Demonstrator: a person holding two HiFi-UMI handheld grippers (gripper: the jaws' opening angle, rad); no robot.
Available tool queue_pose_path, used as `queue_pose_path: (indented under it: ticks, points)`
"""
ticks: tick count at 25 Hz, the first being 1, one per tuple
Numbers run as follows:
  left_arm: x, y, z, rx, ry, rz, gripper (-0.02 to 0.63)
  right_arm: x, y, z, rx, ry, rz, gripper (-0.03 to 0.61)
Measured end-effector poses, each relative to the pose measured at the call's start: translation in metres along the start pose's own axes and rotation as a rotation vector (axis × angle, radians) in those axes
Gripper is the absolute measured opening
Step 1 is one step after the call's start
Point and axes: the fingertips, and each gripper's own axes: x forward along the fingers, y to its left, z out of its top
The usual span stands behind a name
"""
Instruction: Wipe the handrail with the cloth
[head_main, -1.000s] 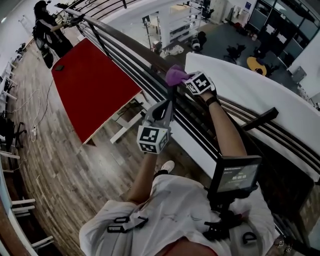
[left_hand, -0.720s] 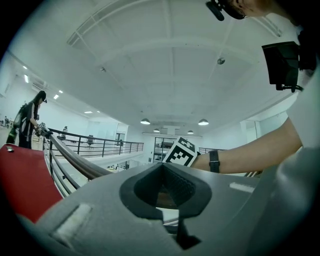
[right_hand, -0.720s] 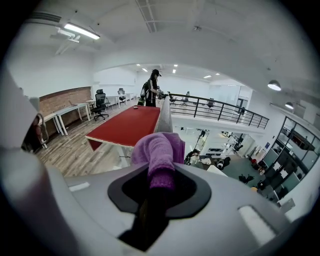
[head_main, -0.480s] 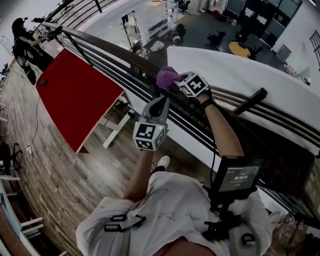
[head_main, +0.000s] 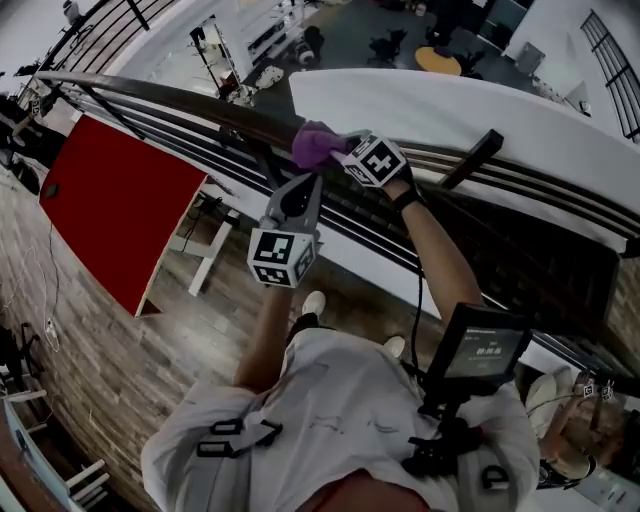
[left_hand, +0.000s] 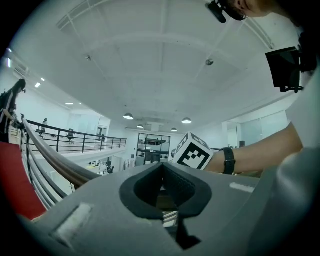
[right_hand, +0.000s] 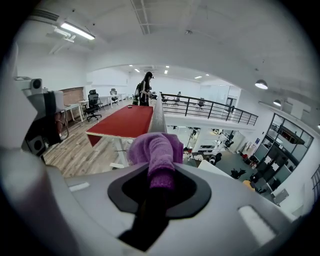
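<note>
Two grippers at rail. We have right gripper (head_main: 338, 153) clenched on bunched purple fleecy cloth (head_main: 314, 143), cloth resting atop dark rounded wooden handrail (head_main: 190, 101): wiping stroke in hand. Left gripper (head_main: 303, 188) closed, empty, below rail. Next, we judge: slide cloth along rail, keep downward pressure.

A purple cloth (head_main: 318, 143) is bunched up and pressed onto the top of the handrail (head_main: 190, 100). The handrail is dark, long and gently curved.
</note>
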Motion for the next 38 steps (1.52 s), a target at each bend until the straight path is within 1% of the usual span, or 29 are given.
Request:
queue_pose_path:
  ticks: [3,10,13,21,24,27,38]
  points:
    - [0.001,-0.01,-0.006,-0.001,0.018,-0.018,0.0,-0.011,0.001,-0.011,0.006,0.009,-0.013,0.087]
    - [0.008,-0.032,-0.01,0.006,0.029,-0.051,0.002,-0.04,0.002,-0.035,0.006,0.022,-0.048,0.087]
    - [0.015,-0.042,-0.011,0.008,0.035,-0.074,0.0,-0.05,0.001,-0.044,0.009,0.027,-0.044,0.087]
    - [0.038,-0.087,-0.011,0.032,0.032,-0.173,0.002,-0.084,0.003,-0.082,0.036,0.033,-0.059,0.087]
    - [0.046,-0.108,-0.005,0.046,0.016,-0.216,0.002,-0.098,0.002,-0.094,0.036,0.031,-0.084,0.087]
    - [0.054,-0.127,0.0,0.056,0.021,-0.259,0.0,-0.118,-0.002,-0.107,0.052,0.034,-0.105,0.087]
    - [0.07,-0.175,-0.004,0.062,0.026,-0.359,0.002,-0.168,-0.008,-0.156,0.106,0.045,-0.193,0.087]
